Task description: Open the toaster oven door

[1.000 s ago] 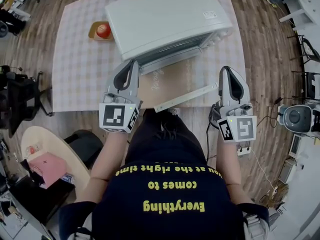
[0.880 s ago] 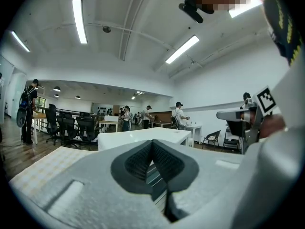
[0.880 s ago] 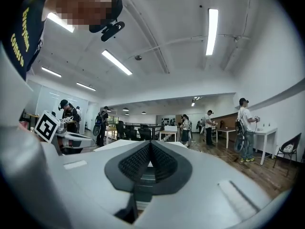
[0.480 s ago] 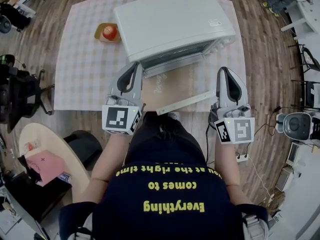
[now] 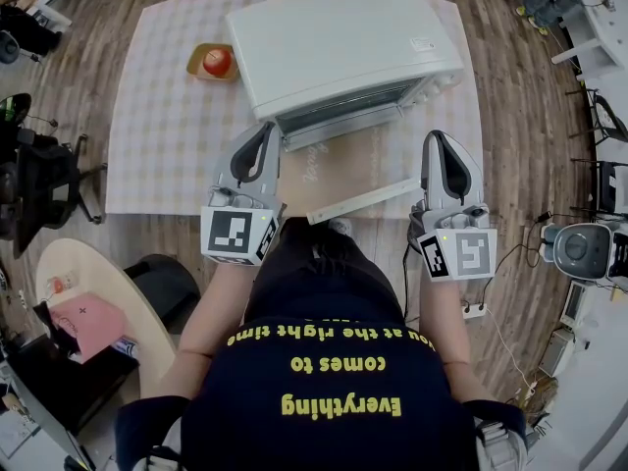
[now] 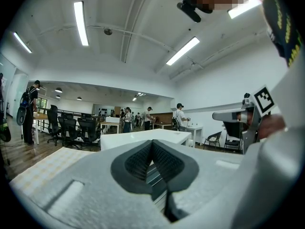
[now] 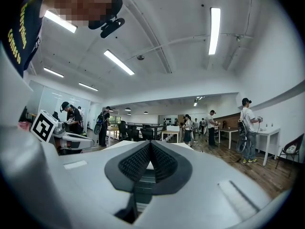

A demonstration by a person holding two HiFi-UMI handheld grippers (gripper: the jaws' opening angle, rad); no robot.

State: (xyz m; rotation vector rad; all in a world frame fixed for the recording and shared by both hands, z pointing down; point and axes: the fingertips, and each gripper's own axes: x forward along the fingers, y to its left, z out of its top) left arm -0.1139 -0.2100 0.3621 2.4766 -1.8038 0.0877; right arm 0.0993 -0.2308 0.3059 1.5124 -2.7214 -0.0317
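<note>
The white toaster oven (image 5: 343,42) stands on the checked tablecloth (image 5: 167,135), its glass door (image 5: 341,118) facing me and closed. My left gripper (image 5: 265,133) is held level just in front of the door's left end, jaws shut with nothing between them. My right gripper (image 5: 438,140) hovers to the right of the oven's front corner, also shut and empty. In the left gripper view the pads (image 6: 143,163) meet at the tip, with the oven's white top (image 6: 138,138) just beyond. The right gripper view shows the right gripper (image 7: 150,144) with its pads closed together.
A red apple (image 5: 218,61) sits on a small wooden plate left of the oven. A white bar (image 5: 363,200) lies along the table's near edge. Office chairs (image 5: 34,189) stand at left, a round side table (image 5: 98,292) at lower left. People stand in the background room.
Only the head view has shifted a little, so the oven appears slightly further right. Both grippers hold their places and stay shut.
</note>
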